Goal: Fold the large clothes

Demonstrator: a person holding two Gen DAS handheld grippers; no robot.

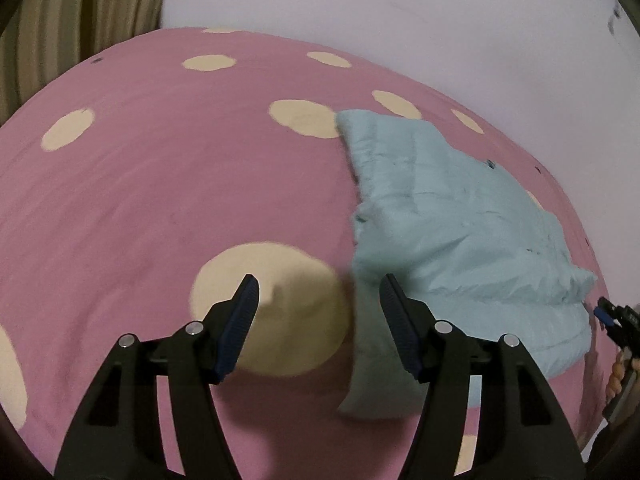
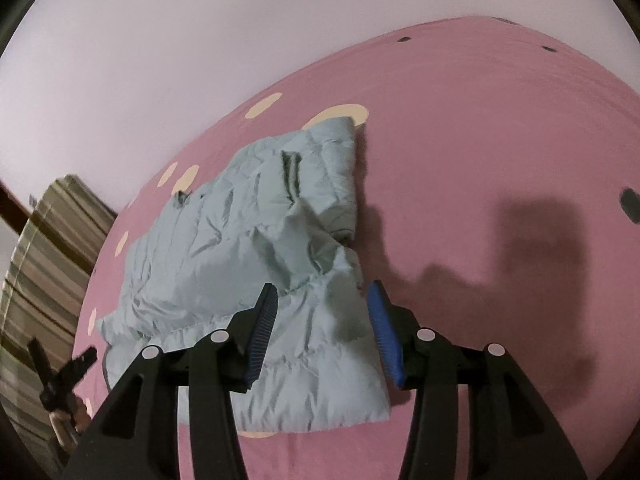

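While both tongs (image 1: 318, 300) gape, jacket (image 2: 248, 240) lies folded.

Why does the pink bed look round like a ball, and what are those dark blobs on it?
Both wrist views: the fisheye lens bends the bed sheet round. Right wrist view: the dark blobs are shadows. Left wrist view: the blue jacket looks slightly blurred.

L gripper (image 1: 318, 292) tilted down, jaws apart, empty; R gripper (image 2: 322, 298) same, seemingly gripping nothing.

Jacket (image 2: 256, 248) on bedspread (image 2: 460, 160), wall (image 2: 160, 40) behind, curtain (image 1: 60, 32) beside
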